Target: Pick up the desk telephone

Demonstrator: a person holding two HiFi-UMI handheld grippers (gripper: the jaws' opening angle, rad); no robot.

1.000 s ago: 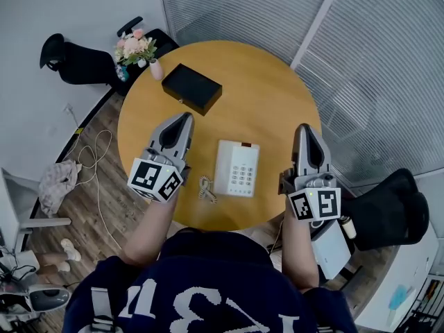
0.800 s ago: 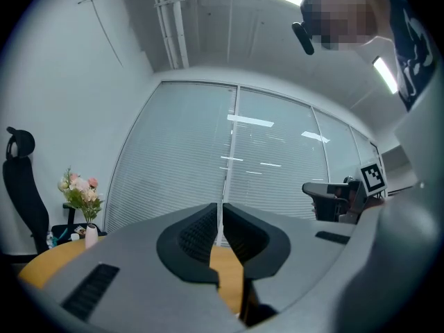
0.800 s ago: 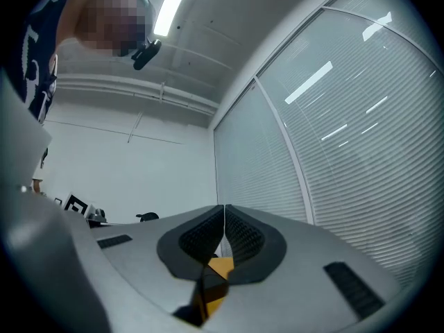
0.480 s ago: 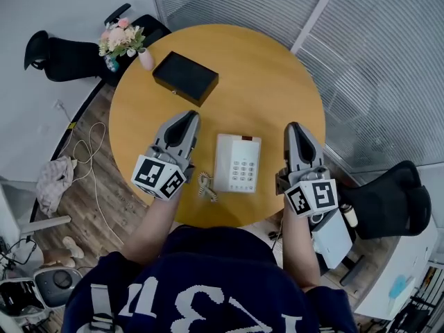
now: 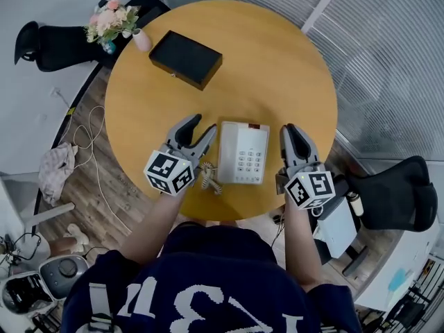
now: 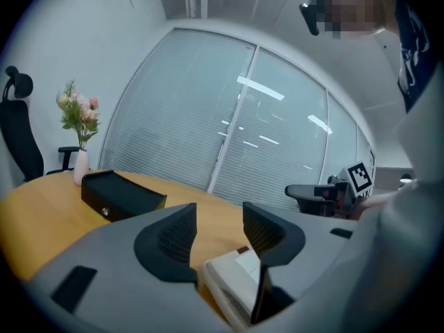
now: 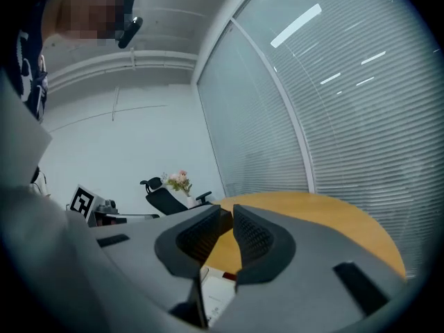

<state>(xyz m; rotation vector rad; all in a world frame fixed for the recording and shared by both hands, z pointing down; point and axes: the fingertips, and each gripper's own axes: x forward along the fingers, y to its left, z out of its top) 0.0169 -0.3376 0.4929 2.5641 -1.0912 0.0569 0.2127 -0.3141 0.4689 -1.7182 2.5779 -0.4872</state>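
Note:
The white desk telephone [image 5: 243,152] lies flat on the round wooden table [image 5: 277,61], near its front edge, and its coiled cord [image 5: 208,179] trails off to the left. My left gripper [image 5: 199,128] hangs low just left of the phone, its jaws opening with nothing between them. In the left gripper view the phone [image 6: 234,283] sits below and right of that gripper [image 6: 218,220]. My right gripper [image 5: 290,130] is just right of the phone. Its jaws are all but together, only starting to part, and hold nothing. The phone's corner [image 7: 216,293] shows under this gripper [image 7: 225,231].
A black box [image 5: 186,60] lies at the table's far left, also seen as the black box [image 6: 118,194] ahead of the left jaws. A vase of flowers [image 5: 109,23] stands beyond it. Black office chairs [image 5: 399,193] stand around the table, and glass walls with blinds close the far side.
Both grippers have dropped from above the table to either side of the phone. The left gripper's jaws, shut before, now stand apart. The head camera has shifted.

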